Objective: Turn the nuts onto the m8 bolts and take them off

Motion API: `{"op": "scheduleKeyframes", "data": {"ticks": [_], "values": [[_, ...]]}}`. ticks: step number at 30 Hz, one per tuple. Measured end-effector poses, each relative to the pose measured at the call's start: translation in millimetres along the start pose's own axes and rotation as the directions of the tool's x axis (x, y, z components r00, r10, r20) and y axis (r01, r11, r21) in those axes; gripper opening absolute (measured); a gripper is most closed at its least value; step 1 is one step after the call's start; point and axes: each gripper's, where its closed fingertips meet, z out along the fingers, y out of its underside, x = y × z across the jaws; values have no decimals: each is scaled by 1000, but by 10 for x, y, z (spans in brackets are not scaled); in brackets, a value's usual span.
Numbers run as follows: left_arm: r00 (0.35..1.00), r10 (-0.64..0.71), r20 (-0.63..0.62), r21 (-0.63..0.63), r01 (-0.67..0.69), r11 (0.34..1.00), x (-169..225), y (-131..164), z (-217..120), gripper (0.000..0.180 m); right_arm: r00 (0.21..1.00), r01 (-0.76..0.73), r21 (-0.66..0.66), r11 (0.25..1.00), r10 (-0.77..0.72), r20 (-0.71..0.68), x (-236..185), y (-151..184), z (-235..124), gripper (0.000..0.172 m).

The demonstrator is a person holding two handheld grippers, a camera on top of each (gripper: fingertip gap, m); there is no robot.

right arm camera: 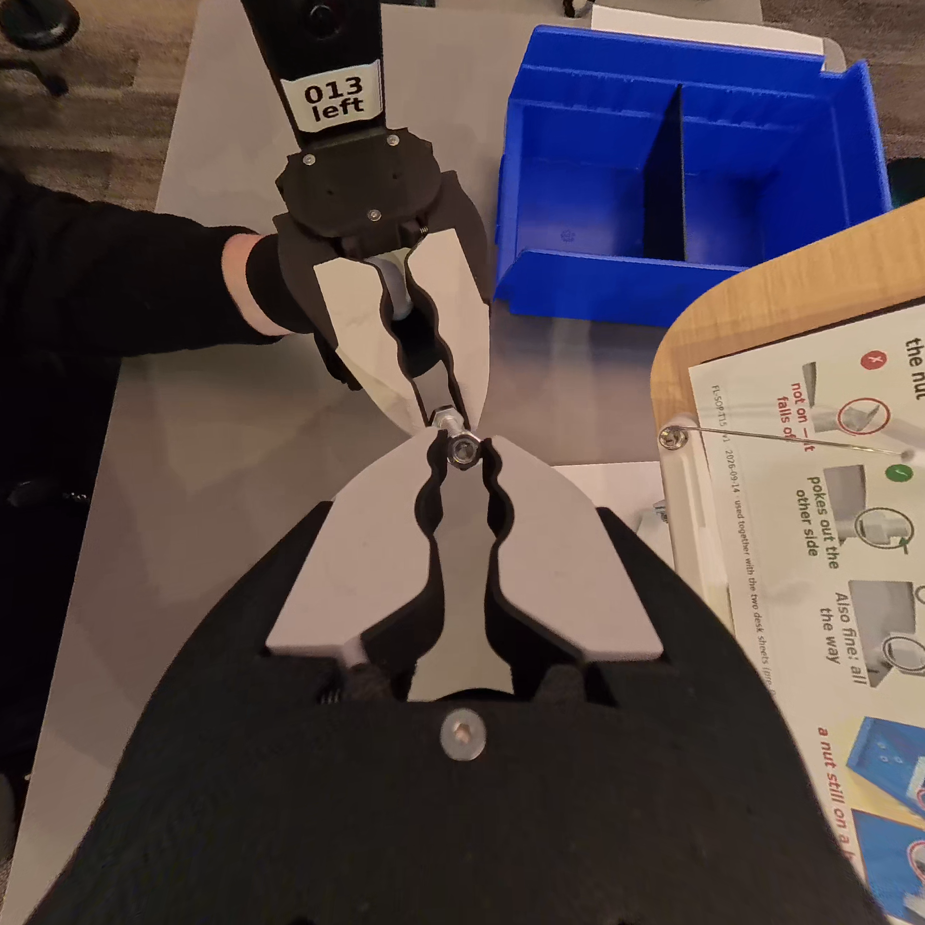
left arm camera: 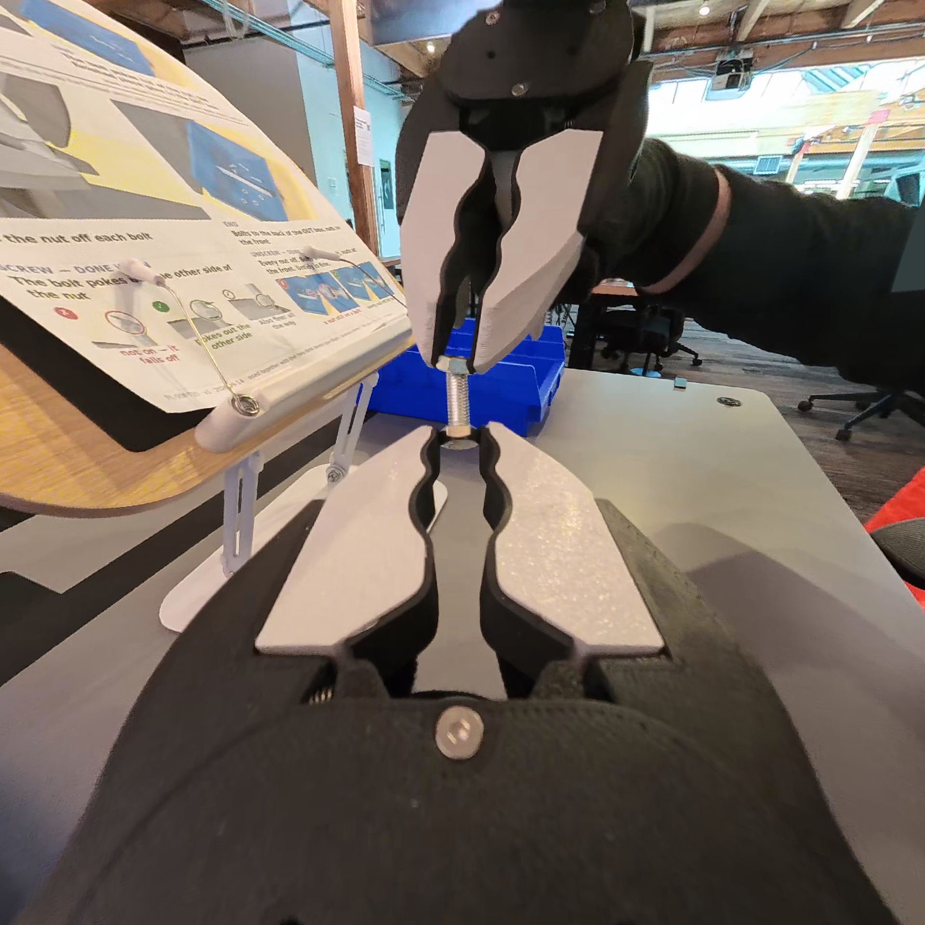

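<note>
Above the grey table [left arm camera: 675,475], my left gripper [left arm camera: 458,440] clamps the head end of a silver bolt [left arm camera: 458,400], both pads pressed to the hex. Most of that head is buried between the black pads. My right gripper [right arm camera: 463,453] is closed on the nut [right arm camera: 463,452] at the bolt's other end. Seen end-on, the nut's centre is a blurred shine, so I cannot tell how far it is threaded. The blue bin [right arm camera: 600,280] behind is partly blocked, and the instruction sheet [left arm camera: 150,300] on its stand is cut off at the frame edge.
</note>
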Motion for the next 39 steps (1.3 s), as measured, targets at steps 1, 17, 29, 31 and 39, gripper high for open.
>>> {"op": "scheduleKeyframes", "data": {"ticks": [1, 17, 29, 31, 39], "values": [[1000, 2, 1, 4, -2, 1000, 2, -10, 0, 15, 1000, -3, 9, 1000, 3, 1, 0, -7, -7, 14], [1000, 29, 0, 101, -29, 994, 60, -219, -69, 15, 979, -156, 240, 958, 118, 166, -88, -223, -135, 14], [998, 21, 66, 142, -30, 989, 4, -270, -53, 15, 963, -242, 260, 935, 199, 183, -24, -271, -158, 14], [995, 27, 98, 145, -41, 989, -25, -273, -50, 15, 954, -279, 266, 923, 234, 190, 6, -276, -155, 14], [993, -1, 117, 193, -21, 981, -52, -330, -72, 15, 930, -352, 328, 877, 288, 228, 27, -356, -167, 14]]}}
